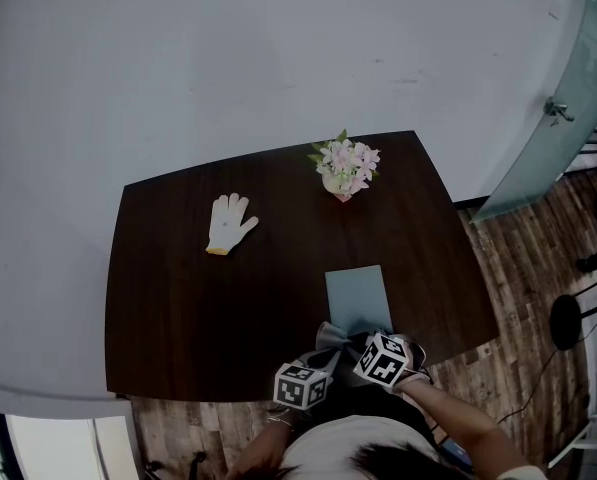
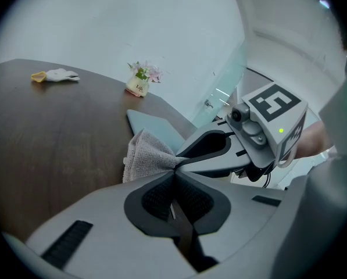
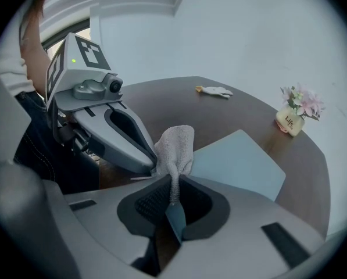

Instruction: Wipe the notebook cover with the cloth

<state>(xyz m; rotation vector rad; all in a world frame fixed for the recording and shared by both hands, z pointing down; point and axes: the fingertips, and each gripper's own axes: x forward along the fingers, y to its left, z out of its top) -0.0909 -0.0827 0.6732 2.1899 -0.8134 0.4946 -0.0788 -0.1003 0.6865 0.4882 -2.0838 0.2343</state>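
Note:
A light blue notebook (image 1: 358, 298) lies flat near the front edge of the dark wooden table (image 1: 178, 298). Just in front of it a small grey cloth (image 1: 330, 334) is bunched up between both grippers. My right gripper (image 3: 173, 182) is shut on the cloth (image 3: 176, 147), which runs down between its jaws. My left gripper (image 2: 174, 170) is shut too, with a corner of the cloth (image 2: 141, 158) pinched at its tips. The two grippers meet tip to tip over the table's near edge, beside the notebook (image 3: 237, 161).
A small pot of pink flowers (image 1: 346, 168) stands at the table's far edge behind the notebook. A white glove (image 1: 230, 223) lies at the far left. A glass door (image 1: 553, 108) and wood flooring are to the right. The person's body is close against the front edge.

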